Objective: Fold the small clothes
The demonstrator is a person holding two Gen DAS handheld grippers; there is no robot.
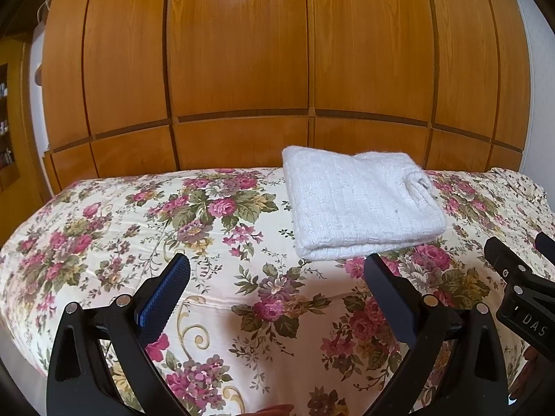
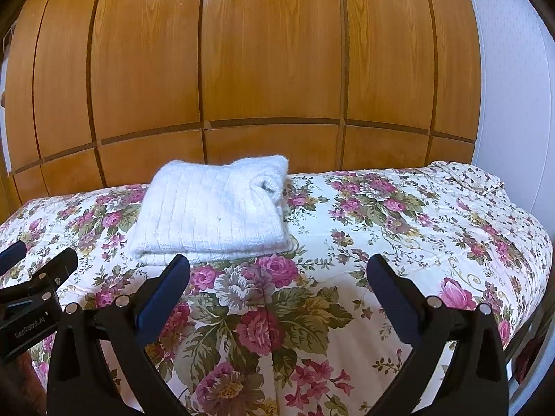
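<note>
A white knitted garment [image 1: 360, 204] lies folded into a thick rectangle on the floral bedspread [image 1: 138, 228]. It also shows in the right wrist view [image 2: 215, 211]. My left gripper [image 1: 277, 270] is open and empty, held just in front of the garment and a little left of it. My right gripper [image 2: 277, 270] is open and empty, held in front of the garment and to its right. Each gripper shows at the edge of the other's view: the right one [image 1: 520, 277] and the left one [image 2: 38, 277].
A wooden wardrobe [image 1: 242, 69] with panelled doors stands right behind the bed. A pillow in floral cover [image 2: 468, 176] lies at the far right. A white wall [image 2: 513, 104] is on the right. The bed's near edge drops off at the left [image 1: 20, 312].
</note>
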